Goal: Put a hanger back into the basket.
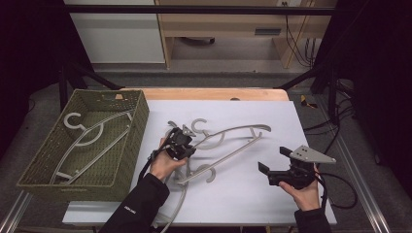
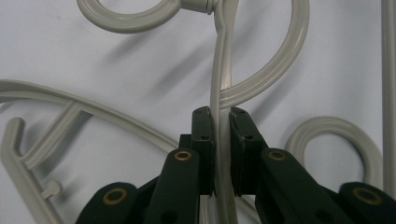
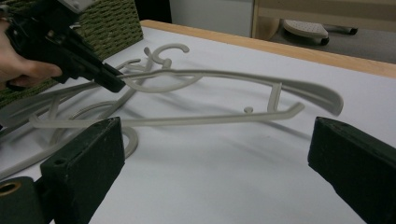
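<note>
The left tool (image 1: 182, 141) is seen near the middle of the desk (image 1: 252, 194), its jaws closed narrowly on the upper arm of a grey plastic hanger (image 1: 233, 131). In the left gripper view the hanger's thin rib (image 2: 220, 93) is clamped between the two black pads (image 2: 205, 140), just below the neck where the hook (image 2: 130, 18) joins. In the right gripper view the gripped hanger (image 3: 233, 77) is observed tilted, its near end raised off the white surface while its far shoulder (image 3: 327, 100) stays low, with a shadow cast beneath.

Further grey hangers (image 1: 194, 170) are found lying tangled under and beside the held one. One more hanger (image 1: 92, 138) is noted flat inside the green woven basket (image 1: 136, 145), which stands at the left edge of the desk.

The right tool (image 1: 274, 167) is held well apart at the right side of the desk, above the surface. Its jaws are spread wide, and nothing is seen between them.
</note>
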Demonstrator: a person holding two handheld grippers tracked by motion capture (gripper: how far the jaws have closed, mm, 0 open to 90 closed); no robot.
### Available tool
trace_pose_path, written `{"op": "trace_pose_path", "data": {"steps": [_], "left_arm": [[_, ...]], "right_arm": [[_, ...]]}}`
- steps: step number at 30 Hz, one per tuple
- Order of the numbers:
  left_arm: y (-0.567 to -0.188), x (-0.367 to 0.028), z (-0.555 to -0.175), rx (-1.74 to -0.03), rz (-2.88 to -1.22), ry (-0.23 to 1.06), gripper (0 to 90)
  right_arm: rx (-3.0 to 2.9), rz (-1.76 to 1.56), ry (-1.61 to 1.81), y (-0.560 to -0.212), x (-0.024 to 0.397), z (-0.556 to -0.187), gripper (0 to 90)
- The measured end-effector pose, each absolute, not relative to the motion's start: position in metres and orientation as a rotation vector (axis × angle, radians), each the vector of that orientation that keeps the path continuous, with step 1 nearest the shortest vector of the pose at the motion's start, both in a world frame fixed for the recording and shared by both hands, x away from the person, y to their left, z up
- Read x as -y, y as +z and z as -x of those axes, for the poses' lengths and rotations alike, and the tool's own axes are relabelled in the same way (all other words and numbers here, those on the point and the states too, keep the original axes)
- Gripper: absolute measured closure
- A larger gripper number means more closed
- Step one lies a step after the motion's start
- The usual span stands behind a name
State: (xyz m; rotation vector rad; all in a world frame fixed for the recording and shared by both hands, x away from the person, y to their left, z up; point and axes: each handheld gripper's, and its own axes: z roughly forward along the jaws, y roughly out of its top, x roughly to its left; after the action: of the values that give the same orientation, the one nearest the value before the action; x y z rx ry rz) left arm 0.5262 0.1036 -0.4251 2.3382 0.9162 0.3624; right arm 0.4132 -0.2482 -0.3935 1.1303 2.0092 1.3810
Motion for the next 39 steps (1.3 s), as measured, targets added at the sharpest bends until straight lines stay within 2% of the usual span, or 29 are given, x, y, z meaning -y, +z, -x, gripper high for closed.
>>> {"op": "trace_pose_path", "data": {"steps": [16,25,39], "left_arm": [[-0.359,-0.136,-0.493,-0.907,-2.189,0.502,81.9],[-0.327,-0.162,-0.476,-0.844,-2.198,0.583,81.8],[-0.295,-0.220,-0.464,-0.883,-2.160,0.682,81.9]], "right_arm": [[-1.991,-1.143,1.375,-0.393,0.253,-0.412,4.0],[-1.983,-1.144,1.380,-0.391,0.255,-0.411,4.0],[-1.980,-1.149,1.376,-0.393,0.257,-0.412,3.8]]}}
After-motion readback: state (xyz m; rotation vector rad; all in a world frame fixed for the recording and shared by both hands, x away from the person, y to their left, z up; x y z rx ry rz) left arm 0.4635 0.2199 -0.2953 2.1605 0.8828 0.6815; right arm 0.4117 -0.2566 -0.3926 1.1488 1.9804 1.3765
